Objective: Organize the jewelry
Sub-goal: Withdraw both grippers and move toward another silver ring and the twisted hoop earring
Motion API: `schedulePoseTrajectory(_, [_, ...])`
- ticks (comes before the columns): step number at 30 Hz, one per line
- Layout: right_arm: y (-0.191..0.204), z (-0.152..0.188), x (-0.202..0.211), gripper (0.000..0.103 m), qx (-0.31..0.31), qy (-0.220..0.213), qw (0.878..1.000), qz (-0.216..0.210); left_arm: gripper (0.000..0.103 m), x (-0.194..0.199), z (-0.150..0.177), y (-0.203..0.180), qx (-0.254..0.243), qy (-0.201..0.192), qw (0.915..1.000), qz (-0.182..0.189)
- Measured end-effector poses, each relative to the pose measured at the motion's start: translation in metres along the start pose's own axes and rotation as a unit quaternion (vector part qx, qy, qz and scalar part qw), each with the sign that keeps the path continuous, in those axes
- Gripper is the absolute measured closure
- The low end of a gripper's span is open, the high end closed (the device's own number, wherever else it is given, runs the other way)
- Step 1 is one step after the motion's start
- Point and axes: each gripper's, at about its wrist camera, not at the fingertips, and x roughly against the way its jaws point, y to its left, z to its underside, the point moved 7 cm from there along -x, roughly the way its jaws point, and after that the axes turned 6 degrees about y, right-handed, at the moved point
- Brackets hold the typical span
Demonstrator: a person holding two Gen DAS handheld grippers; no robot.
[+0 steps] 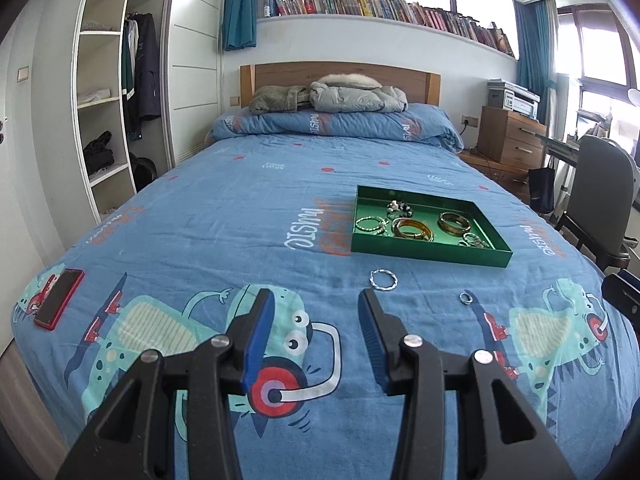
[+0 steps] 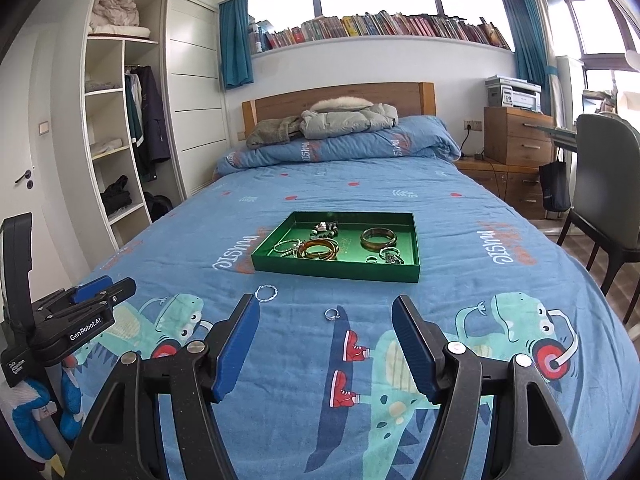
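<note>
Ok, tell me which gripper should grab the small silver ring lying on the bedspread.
Right. The small silver ring lies ahead between the open right gripper fingers; for the left gripper it sits off to the side.

You have open bedspread (image 2: 460,208) ahead of both grippers up to the green tray (image 2: 336,270). Only a twisted bracelet (image 2: 266,293) and a small ring (image 2: 332,314) lie there, near the bed's foot edge, well apart.
</note>
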Motion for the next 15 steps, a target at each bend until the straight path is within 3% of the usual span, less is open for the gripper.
schedulePoseTrajectory(10, [-0.011,0.007,-0.069,0.037,-0.004,0.039,0.999,-0.011,0.062,-0.067,-0.002,-0.010,-0.007,0.042,0.9990,0.015])
schedulePoseTrajectory(15, [-0.014,0.015,-0.111,0.044,-0.003,0.068,0.998,-0.020,0.062,-0.105,-0.006,-0.029,-0.011,0.066,0.9963,0.053])
